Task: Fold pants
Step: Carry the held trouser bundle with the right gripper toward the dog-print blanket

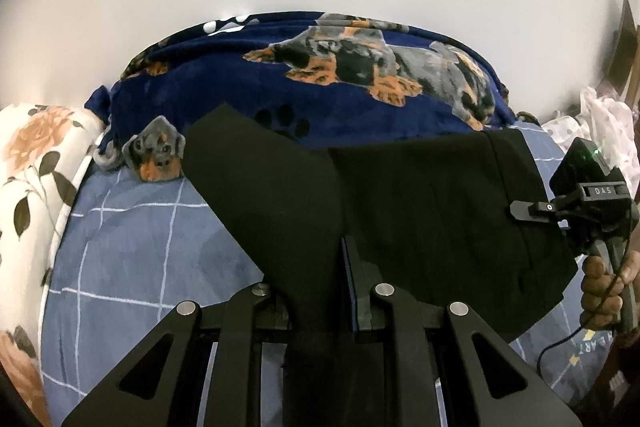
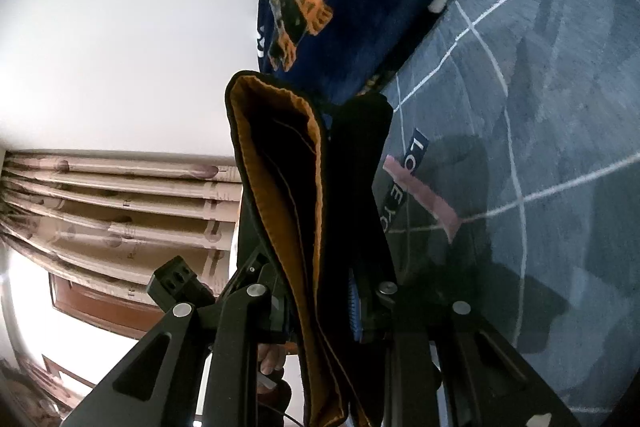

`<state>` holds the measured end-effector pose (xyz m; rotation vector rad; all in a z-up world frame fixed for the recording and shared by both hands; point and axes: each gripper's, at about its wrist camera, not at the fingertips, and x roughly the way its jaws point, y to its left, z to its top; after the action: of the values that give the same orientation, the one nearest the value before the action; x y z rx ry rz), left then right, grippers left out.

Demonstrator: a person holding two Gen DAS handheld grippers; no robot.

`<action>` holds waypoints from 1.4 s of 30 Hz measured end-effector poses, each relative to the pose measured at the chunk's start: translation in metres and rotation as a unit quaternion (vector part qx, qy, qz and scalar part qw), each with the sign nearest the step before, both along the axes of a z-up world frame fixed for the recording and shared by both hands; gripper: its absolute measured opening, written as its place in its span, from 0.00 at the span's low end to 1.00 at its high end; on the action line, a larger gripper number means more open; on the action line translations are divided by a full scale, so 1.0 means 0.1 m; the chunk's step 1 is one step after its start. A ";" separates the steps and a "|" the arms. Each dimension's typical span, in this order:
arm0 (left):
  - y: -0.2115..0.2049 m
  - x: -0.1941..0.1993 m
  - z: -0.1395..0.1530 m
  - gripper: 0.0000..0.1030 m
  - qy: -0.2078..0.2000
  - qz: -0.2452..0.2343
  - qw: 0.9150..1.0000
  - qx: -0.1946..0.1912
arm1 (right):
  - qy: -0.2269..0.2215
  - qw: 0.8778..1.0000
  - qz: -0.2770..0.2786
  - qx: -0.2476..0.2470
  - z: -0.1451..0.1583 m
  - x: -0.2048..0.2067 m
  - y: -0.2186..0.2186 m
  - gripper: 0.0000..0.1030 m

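The left gripper has its jaws clamped on black fabric pants, which lie across the blue grid-patterned bed. At the bed's right edge, the right gripper pinches the orange-lined waistband; beyond lies a navy dog-print blanket

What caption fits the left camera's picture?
Left gripper clamps black pants lifted over a blue checked bedsheet.
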<state>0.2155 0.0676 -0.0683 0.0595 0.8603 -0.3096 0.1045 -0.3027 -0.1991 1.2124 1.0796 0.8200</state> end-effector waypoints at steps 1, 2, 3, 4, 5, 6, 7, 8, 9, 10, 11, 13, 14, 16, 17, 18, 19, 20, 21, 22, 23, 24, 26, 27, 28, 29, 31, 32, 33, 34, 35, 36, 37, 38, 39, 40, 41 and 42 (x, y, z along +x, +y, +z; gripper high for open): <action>0.00 0.02 0.00 0.18 0.000 0.000 1.000 0.001 | 0.001 1.000 0.000 0.001 -0.01 0.01 -0.01 0.20; 0.01 0.06 -0.01 0.18 0.000 0.001 1.000 0.002 | 0.002 1.000 -0.001 0.001 -0.02 0.01 -0.02 0.20; 0.01 0.09 -0.01 0.18 -0.001 0.001 1.000 0.002 | 0.003 1.000 -0.001 0.002 -0.03 0.02 -0.03 0.20; 0.02 0.12 -0.01 0.18 -0.001 0.001 1.000 0.002 | 0.004 1.000 -0.001 0.002 -0.04 0.03 -0.04 0.20; 0.02 0.14 -0.02 0.18 -0.002 0.002 1.000 0.003 | 0.004 1.000 -0.001 0.002 -0.04 0.03 -0.06 0.20; 0.03 0.17 -0.02 0.18 -0.003 0.003 1.000 0.005 | 0.004 1.000 -0.001 0.002 -0.04 0.02 -0.07 0.20; 0.03 0.19 -0.02 0.18 -0.004 0.003 1.000 0.006 | 0.004 1.000 -0.001 0.002 -0.04 0.02 -0.08 0.20; 0.03 0.21 -0.03 0.18 -0.005 0.003 1.000 0.008 | 0.004 1.000 0.000 0.002 -0.04 0.01 -0.09 0.20; 0.02 0.23 -0.03 0.18 -0.005 0.004 1.000 0.009 | 0.003 1.000 0.000 0.001 -0.04 0.02 -0.10 0.20; 0.03 0.25 -0.04 0.18 -0.005 0.004 1.000 0.009 | 0.003 1.000 0.000 0.000 -0.03 0.03 -0.11 0.20; 0.03 0.27 -0.04 0.18 -0.005 0.005 1.000 0.009 | 0.003 1.000 0.000 -0.001 -0.03 0.03 -0.12 0.20; 0.04 0.31 -0.05 0.18 -0.006 0.006 1.000 0.009 | 0.003 1.000 -0.001 -0.002 -0.02 0.04 -0.13 0.20; 0.04 0.33 -0.05 0.18 -0.006 0.006 1.000 0.009 | 0.003 1.000 -0.001 -0.002 -0.02 0.04 -0.15 0.20; 0.05 0.36 -0.06 0.18 -0.006 0.008 1.000 0.009 | 0.004 1.000 0.000 -0.003 -0.02 0.05 -0.16 0.20; 0.06 0.38 -0.07 0.18 -0.006 0.009 1.000 0.008 | 0.004 1.000 0.000 -0.004 -0.02 0.06 -0.17 0.20; 0.06 0.39 -0.07 0.18 -0.006 0.009 1.000 0.008 | 0.004 1.000 0.000 -0.004 -0.03 0.06 -0.17 0.20; 0.07 0.41 -0.08 0.18 -0.005 0.011 1.000 0.009 | 0.004 1.000 0.001 -0.005 -0.03 0.07 -0.18 0.20; 0.07 0.42 -0.09 0.18 -0.005 0.011 1.000 0.008 | 0.004 1.000 0.002 -0.005 -0.03 0.07 -0.19 0.20; 0.08 0.44 -0.10 0.18 -0.004 0.012 1.000 0.008 | 0.005 1.000 0.001 -0.006 -0.04 0.07 -0.19 0.20; 0.08 0.45 -0.12 0.18 -0.003 0.012 1.000 0.008 | 0.006 1.000 0.001 -0.006 -0.04 0.07 -0.20 0.20; 0.09 0.46 -0.13 0.18 -0.002 0.013 1.000 0.008 | 0.007 1.000 0.000 -0.006 -0.05 0.07 -0.21 0.20; 0.09 0.48 -0.14 0.18 -0.001 0.013 1.000 0.008 | 0.008 1.000 0.000 -0.006 -0.06 0.07 -0.23 0.20; 0.10 0.50 -0.17 0.18 0.001 0.014 1.000 0.008 | 0.011 1.000 0.000 -0.006 -0.09 0.07 -0.25 0.20; 0.11 0.51 -0.18 0.18 0.001 0.014 1.000 0.008 | 0.012 1.000 0.000 -0.006 -0.10 0.07 -0.26 0.20; 0.12 0.53 -0.19 0.18 0.002 0.015 1.000 0.008 | 0.013 1.000 0.000 -0.006 -0.11 0.07 -0.28 0.20; 0.12 0.54 -0.20 0.18 0.003 0.016 1.000 0.008 | 0.014 1.000 0.001 -0.006 -0.12 0.07 -0.29 0.20; 0.14 0.56 -0.23 0.18 0.005 0.018 1.000 0.008 | 0.015 1.000 0.001 -0.006 -0.14 0.07 -0.33 0.20; 0.14 0.57 -0.24 0.18 0.004 0.019 1.000 0.009 | 0.016 1.000 0.001 -0.005 -0.15 0.08 -0.34 0.20; 0.15 0.58 -0.24 0.18 0.005 0.019 1.000 0.009 | 0.016 1.000 0.002 -0.005 -0.15 0.08 -0.35 0.20; 0.15 0.59 -0.25 0.18 0.005 0.020 1.000 0.008 | 0.017 1.000 0.002 -0.005 -0.16 0.08 -0.37 0.20; 0.16 0.60 -0.26 0.18 0.006 0.020 1.000 0.008 | 0.018 1.000 0.002 -0.005 -0.15 0.09 -0.37 0.20; 0.16 0.61 -0.27 0.18 0.007 0.021 1.000 0.009 | 0.019 1.000 0.001 -0.005 -0.15 0.09 -0.38 0.20; 0.16 0.62 -0.28 0.18 0.007 0.022 1.000 0.010 | 0.019 1.000 0.001 -0.005 -0.16 0.09 -0.39 0.20; 0.17 0.63 -0.28 0.18 0.008 0.022 1.000 0.010 | 0.020 1.000 0.001 -0.005 -0.16 0.09 -0.40 0.20; 0.17 0.64 -0.29 0.18 0.008 0.022 1.000 0.011 | 0.020 1.000 0.001 -0.006 -0.16 0.09 -0.40 0.20; 0.17 0.65 -0.30 0.18 0.008 0.023 1.000 0.013 | 0.021 1.000 0.001 -0.006 -0.17 0.09 -0.41 0.20; 0.17 0.65 -0.31 0.18 0.008 0.024 1.000 0.014 | 0.022 1.000 0.000 -0.005 -0.17 0.09 -0.41 0.20; 0.18 0.66 -0.33 0.18 0.009 0.024 1.000 0.015 | 0.023 1.000 0.000 -0.005 -0.17 0.09 -0.42 0.20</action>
<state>0.2815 0.0851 -0.1010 0.0632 0.8821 -0.2524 0.1134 -0.3445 -0.2160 1.2274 1.1198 0.7886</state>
